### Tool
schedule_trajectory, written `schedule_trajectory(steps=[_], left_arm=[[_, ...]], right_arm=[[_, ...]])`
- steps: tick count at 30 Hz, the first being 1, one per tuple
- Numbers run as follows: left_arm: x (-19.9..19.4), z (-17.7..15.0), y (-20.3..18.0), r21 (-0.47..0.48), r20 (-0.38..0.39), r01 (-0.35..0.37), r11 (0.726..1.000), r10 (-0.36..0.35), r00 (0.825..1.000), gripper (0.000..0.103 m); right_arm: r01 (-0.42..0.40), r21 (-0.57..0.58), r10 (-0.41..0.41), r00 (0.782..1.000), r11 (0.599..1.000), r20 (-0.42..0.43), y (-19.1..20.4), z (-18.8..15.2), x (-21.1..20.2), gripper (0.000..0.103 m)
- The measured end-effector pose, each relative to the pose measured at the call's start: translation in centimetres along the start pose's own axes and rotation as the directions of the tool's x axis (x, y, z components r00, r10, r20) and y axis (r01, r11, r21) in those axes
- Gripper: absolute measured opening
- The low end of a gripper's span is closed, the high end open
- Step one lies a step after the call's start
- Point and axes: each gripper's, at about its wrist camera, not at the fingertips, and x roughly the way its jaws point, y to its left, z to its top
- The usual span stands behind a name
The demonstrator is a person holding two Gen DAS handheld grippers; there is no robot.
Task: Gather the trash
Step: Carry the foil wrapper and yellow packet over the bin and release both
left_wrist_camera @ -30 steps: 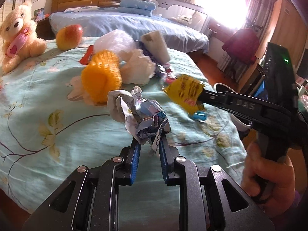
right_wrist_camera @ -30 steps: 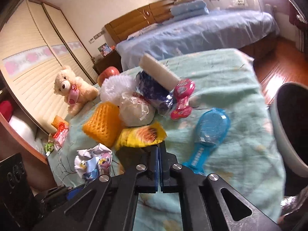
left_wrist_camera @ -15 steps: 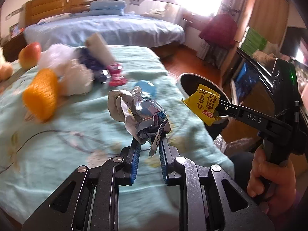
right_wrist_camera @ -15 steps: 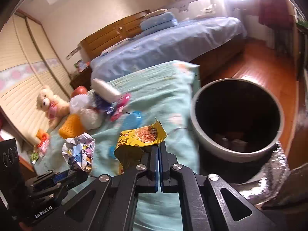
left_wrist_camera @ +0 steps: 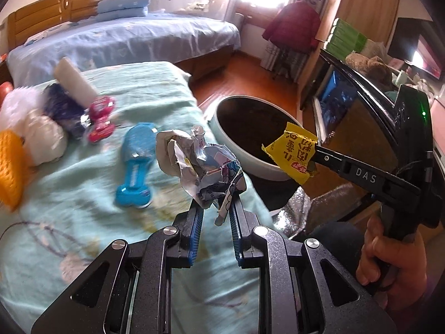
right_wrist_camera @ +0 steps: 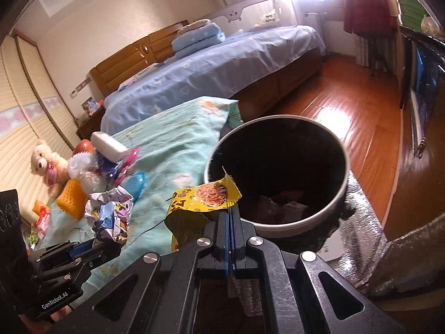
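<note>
My left gripper (left_wrist_camera: 216, 204) is shut on a crumpled printed paper ball (left_wrist_camera: 197, 164), held above the bed's right edge; the ball (right_wrist_camera: 109, 214) also shows at the left of the right wrist view. My right gripper (right_wrist_camera: 229, 211) is shut on a yellow snack wrapper (right_wrist_camera: 204, 199), which hangs at the near rim of the grey bin (right_wrist_camera: 278, 224). In the left wrist view the wrapper (left_wrist_camera: 292, 151) sits over the bin's (left_wrist_camera: 236, 150) right rim. Some scraps lie at the bin's bottom.
On the teal bedspread (left_wrist_camera: 69, 194) lie a blue hairbrush (left_wrist_camera: 137, 164), a pink toy (left_wrist_camera: 101, 118), a white roll (left_wrist_camera: 73, 83), a white bag (left_wrist_camera: 41, 136) and an orange net (left_wrist_camera: 9, 167). A teddy bear (right_wrist_camera: 46, 164) sits far left. Wooden floor (right_wrist_camera: 361, 105) and a second bed (right_wrist_camera: 211, 69) lie beyond.
Both grippers have swung right from over the bed toward the bin, each keeping its load. The bin has come into full view and the wrapper now hangs at its rim.
</note>
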Motion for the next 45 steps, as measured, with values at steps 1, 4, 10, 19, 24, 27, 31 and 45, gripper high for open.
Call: schedule_trajectory(steps=[1, 4, 10, 19, 24, 27, 31, 45], left_arm=[[0.2, 0.2, -0.2, 0.003, -0.002, 0.004, 1.000, -0.004, 1.000, 0.018], [1.0, 0.9, -1.0, 0.017, -0.008, 0.011, 1.000, -0.011, 1.000, 0.018], [2.7, 2.5, -2.3, 0.041, -0.033, 0.029, 0.999, -0.027, 0.999, 0.018], [5.8, 4.9, -4.7, 0.083, -0.060, 0.033, 0.996, -0.028, 0.998, 0.018], [7.0, 6.1, -5.0, 0.081, -0.068, 0.031, 0.996, -0.025, 0.997, 0.018], [7.5, 6.6, -5.1, 0.082, -0.073, 0.031, 0.996, -0.025, 0.997, 0.018], [8.3, 7.0, -5.2, 0.082, -0.090, 0.036, 0.996, -0.029, 0.996, 0.018], [7.5, 6.2, -3.9, 0.039, -0.078, 0.009, 0.999, -0.006, 0.997, 0.054]], right_arm=[[0.005, 0.004, -0.005, 1.000, 1.000, 0.002, -0.3, 0.1, 0.0, 0.000], [0.021, 0.011, -0.021, 1.000, 1.000, 0.004, -1.1, 0.5, 0.1, 0.000], [0.054, 0.023, -0.054, 0.999, 0.998, -0.004, -2.9, 1.2, 0.8, 0.000], [0.087, 0.046, -0.087, 0.996, 0.995, -0.016, -5.1, 3.0, 2.1, 0.000], [0.097, 0.057, -0.096, 0.995, 0.994, -0.018, -5.9, 4.0, 2.6, 0.000], [0.100, 0.056, -0.099, 0.995, 0.993, -0.026, -6.1, 4.4, 2.9, 0.001], [0.102, 0.062, -0.100, 0.994, 0.993, -0.038, -6.5, 4.7, 3.3, 0.001], [0.109, 0.078, -0.106, 0.994, 0.991, -0.039, -6.7, 4.9, 3.3, 0.051]])
